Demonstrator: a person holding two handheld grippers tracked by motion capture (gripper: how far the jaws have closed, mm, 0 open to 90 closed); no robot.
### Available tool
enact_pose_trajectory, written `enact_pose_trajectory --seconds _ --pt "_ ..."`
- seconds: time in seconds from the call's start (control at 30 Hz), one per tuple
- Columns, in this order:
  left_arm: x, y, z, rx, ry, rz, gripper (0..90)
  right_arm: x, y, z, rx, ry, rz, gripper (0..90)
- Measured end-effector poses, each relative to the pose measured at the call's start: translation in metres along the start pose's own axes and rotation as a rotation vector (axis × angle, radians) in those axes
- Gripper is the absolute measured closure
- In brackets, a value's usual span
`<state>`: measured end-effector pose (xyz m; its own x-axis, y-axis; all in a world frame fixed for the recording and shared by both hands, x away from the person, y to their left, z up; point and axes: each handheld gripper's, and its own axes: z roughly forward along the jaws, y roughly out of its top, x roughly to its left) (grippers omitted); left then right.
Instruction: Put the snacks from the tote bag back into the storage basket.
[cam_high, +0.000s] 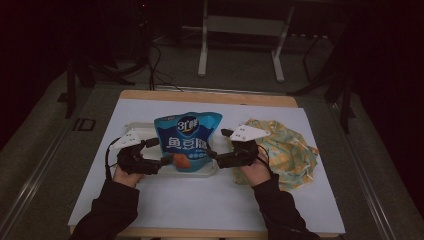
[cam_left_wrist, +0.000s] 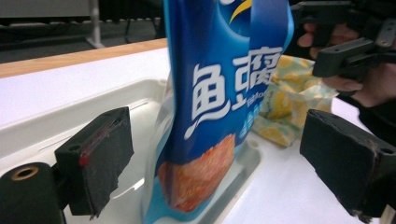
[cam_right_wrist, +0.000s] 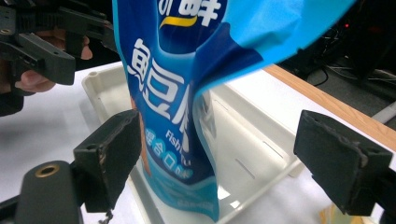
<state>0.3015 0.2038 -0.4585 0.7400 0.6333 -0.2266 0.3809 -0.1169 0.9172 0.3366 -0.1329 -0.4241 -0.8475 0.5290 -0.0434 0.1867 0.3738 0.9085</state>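
The desk (cam_high: 165, 200), covered in a white sheet, carries a shallow white tray (cam_high: 131, 131) and, to the right, a crumpled yellow patterned cloth bag (cam_high: 290, 150). In the tray stands the blue snack pouch (cam_high: 187, 140), upright, its long axis roughly vertical, printed face toward the person, sealed bottom edge down in the tray and top leaning slightly away.

It looks light, a glossy film pouch, soft and crinkly, likely slippery on the flat panels and easy to crush. The stiffer side seams near the lower half seem the best places to pinch.

The left gripper (cam_high: 162, 162) and right gripper (cam_high: 212, 156) flank it, both released, jaws spread wide on either side of the pouch without clamping it.
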Motion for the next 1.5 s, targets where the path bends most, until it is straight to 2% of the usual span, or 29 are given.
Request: enact_pose_trajectory --seconds 0.3,0.47,0.63,0.8,0.87,1.07,1.13,1.27,1.33,1.5 --pt "-0.009 -0.016 -0.005 0.004 0.008 0.006 10.4 -0.003 -0.014 -0.015 0.009 -0.013 0.008 15.1" --pt "-0.02 -0.028 -0.006 0.008 0.031 0.03 10.4 -0.003 -0.02 -0.024 0.007 -0.016 0.009 15.1" --pt "-0.024 -0.037 -0.006 0.015 0.015 0.007 10.3 -0.003 -0.027 -0.035 -0.009 -0.031 0.018 15.1" --pt "-0.03 -0.043 -0.007 0.021 0.018 0.003 10.3 -0.006 -0.04 -0.047 -0.001 -0.039 0.022 15.1" --pt "-0.034 -0.046 -0.007 0.03 0.022 0.014 10.3 -0.007 -0.044 -0.053 0.001 -0.044 0.027 15.1" --pt "-0.046 -0.053 -0.009 0.038 0.009 0.026 10.3 -0.007 -0.059 -0.067 0.012 -0.054 0.037 15.1" --pt "-0.049 -0.055 -0.01 0.038 0.002 0.014 10.4 -0.007 -0.063 -0.071 0.017 -0.06 0.036 15.1" --pt "-0.058 -0.06 -0.013 0.046 -0.006 0.039 10.4 -0.007 -0.072 -0.08 0.02 -0.069 0.04 15.1" --pt "-0.061 -0.061 -0.013 0.045 -0.012 0.037 10.4 -0.007 -0.076 -0.084 0.019 -0.068 0.045 15.1" --pt "-0.066 -0.063 -0.007 0.069 -0.04 0.043 10.3 -0.006 -0.085 -0.093 0.017 -0.077 0.048 15.1"
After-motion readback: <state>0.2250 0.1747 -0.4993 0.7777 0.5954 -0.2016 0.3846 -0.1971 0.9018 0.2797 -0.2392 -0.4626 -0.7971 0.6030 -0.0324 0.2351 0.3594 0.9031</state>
